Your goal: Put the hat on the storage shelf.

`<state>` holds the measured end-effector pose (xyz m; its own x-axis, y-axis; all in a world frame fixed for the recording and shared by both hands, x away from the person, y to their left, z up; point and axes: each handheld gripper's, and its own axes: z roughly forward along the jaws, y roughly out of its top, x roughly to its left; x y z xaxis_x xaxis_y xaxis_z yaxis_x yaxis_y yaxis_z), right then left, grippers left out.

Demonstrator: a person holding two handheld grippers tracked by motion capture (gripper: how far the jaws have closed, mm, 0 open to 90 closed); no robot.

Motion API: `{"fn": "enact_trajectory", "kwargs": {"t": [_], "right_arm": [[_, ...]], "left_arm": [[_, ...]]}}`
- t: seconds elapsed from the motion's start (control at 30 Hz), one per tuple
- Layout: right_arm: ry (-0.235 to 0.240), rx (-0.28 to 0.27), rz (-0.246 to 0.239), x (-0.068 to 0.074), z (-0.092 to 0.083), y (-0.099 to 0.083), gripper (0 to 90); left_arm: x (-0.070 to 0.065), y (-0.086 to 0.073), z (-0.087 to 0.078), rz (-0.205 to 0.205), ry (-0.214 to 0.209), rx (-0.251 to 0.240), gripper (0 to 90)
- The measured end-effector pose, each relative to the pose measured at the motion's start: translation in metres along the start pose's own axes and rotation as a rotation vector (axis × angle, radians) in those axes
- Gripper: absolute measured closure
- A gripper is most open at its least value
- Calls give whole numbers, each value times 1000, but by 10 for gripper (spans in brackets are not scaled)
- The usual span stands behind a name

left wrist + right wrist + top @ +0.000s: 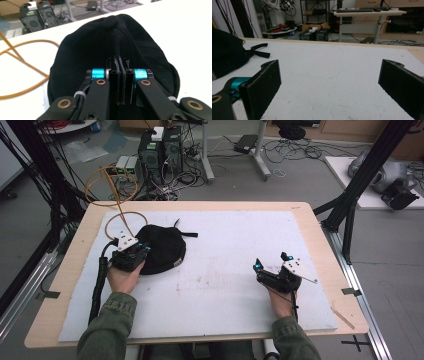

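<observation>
Grasp stage reached, nothing further. The left gripper [119, 75] was clenched on a fold of the black cap [162, 249], its jaws pressed together with a thin ridge of fabric pinched between them at the cap's near edge. The right gripper [272, 262] rested on the white mat [235, 285] toward the desk's right edge, jaws spread wide and empty, well apart from the cap. By my reading, lifting, folding or moving the cap remained to be done.

Cap lay near the desk's left edge, about midway back. Soft black cloth, rounded crown slightly slumped, top button [111, 21] visible, a strap [187, 234] trailing from its far side. An orange cable [117, 217] looped beside it.
</observation>
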<state>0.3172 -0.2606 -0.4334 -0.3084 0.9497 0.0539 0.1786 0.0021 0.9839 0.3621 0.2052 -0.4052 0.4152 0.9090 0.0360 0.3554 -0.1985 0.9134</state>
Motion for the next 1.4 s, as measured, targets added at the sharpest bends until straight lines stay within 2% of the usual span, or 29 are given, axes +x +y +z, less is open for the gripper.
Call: {"fn": "enact_trajectory", "kwargs": {"t": [0.1, 0.27, 0.33, 0.37, 0.47, 0.53, 0.7, 0.83, 1.1, 1.17, 1.27, 1.4], "right_arm": [[-5, -1, -5, 0, 0, 0, 36], [-23, -15, -10, 0, -1, 1, 36], [-21, -15, -9, 0, -1, 1, 36], [-20, -13, -10, 0, -1, 1, 36], [-21, -11, -17, 1, 0, 0, 36], [-22, -6, -21, 2, 1, -1, 36], [-16, -4, -31, 5, 2, -1, 36], [-13, -3, -32, 6, 1, -1, 36], [-10, -5, -35, 5, 1, -1, 36], [-10, -4, -26, 6, 1, -1, 36], [-5, 2, -22, 5, 1, -1, 36], [-5, -2, -11, 5, 1, -1, 36]], "left_arm": [[0, 1, -3, -3, 8, -27, 877], [-5, 4, -9, 29, 12, -65, 877], [-7, 6, -13, 49, 22, -104, 878], [-9, 7, -15, 75, 39, -122, 877], [-14, 13, -23, 127, 66, -180, 877], [-16, 19, -29, 138, 71, -213, 877], [-22, 34, -37, 158, 66, -256, 877], [-26, 43, -45, 175, 94, -306, 877], [-22, 64, -59, 184, 141, -396, 877], [-18, 69, -64, 171, 148, -423, 877], [-8, 75, -73, 115, 171, -479, 877], [4, 83, -83, 99, 213, -514, 877]]}}
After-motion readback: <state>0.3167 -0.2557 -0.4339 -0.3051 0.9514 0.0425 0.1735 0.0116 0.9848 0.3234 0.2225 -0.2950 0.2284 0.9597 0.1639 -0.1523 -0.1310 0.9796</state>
